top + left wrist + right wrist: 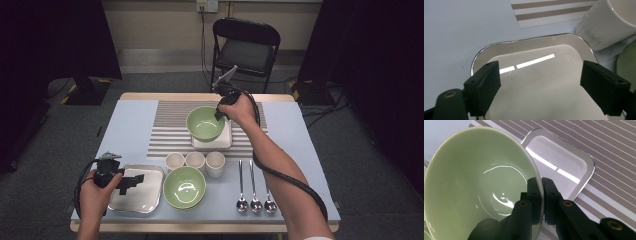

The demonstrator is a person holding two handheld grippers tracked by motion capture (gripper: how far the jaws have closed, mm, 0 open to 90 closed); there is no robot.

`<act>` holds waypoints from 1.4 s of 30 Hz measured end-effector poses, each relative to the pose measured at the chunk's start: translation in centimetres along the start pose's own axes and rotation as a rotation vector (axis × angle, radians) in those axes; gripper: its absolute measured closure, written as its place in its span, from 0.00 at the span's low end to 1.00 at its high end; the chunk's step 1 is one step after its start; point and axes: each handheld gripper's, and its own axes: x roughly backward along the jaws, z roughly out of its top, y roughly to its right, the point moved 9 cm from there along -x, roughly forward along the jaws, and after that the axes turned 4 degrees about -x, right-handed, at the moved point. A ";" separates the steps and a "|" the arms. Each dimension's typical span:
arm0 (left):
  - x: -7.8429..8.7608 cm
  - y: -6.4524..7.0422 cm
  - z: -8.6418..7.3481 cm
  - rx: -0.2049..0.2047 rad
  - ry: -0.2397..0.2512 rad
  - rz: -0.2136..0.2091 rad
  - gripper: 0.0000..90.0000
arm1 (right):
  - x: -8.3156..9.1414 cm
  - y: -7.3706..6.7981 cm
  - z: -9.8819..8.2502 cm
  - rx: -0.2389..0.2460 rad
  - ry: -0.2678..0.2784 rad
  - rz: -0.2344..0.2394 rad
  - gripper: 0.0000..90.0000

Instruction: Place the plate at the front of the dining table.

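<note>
Looks like a recording studio or lab, not a home. Black curtains [55, 40] hanging on both sides of the surface [130, 125], grey carpet floor [380, 165] around it. Behind the surface: a lone black folding chair [245, 50], cables [330, 107] trailing across the carpet, a wall socket [206, 5] above the chair. Tableware laid out in tidy rows on the surface.

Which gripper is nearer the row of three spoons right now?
Left. The left gripper hovers open over the near steel tray, across the near green bowl from the spoons; the right gripper grips the far bowl's rim.
</note>
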 end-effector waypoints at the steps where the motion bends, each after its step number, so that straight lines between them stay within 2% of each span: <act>1: 0.0 0.0 0.0 0.002 0.001 -0.001 0.18 | 0.0 0.1 0.0 0.003 -0.001 -0.001 0.96; 20: 0.3 -0.4 0.0 0.010 0.013 0.015 0.18 | -0.8 0.6 0.2 -0.019 0.003 0.000 0.96; 29: 0.1 -0.3 0.0 0.016 0.009 0.005 0.18 | -0.9 0.9 0.4 -0.038 0.001 0.000 0.96; 34: 0.2 -0.3 0.1 0.007 0.010 0.006 0.18 | -1.0 1.0 0.5 -0.037 0.005 -0.005 0.95; 42: 0.2 -0.3 -0.1 0.017 0.007 0.001 0.18 | -1.2 1.1 0.6 -0.042 0.010 -0.005 0.96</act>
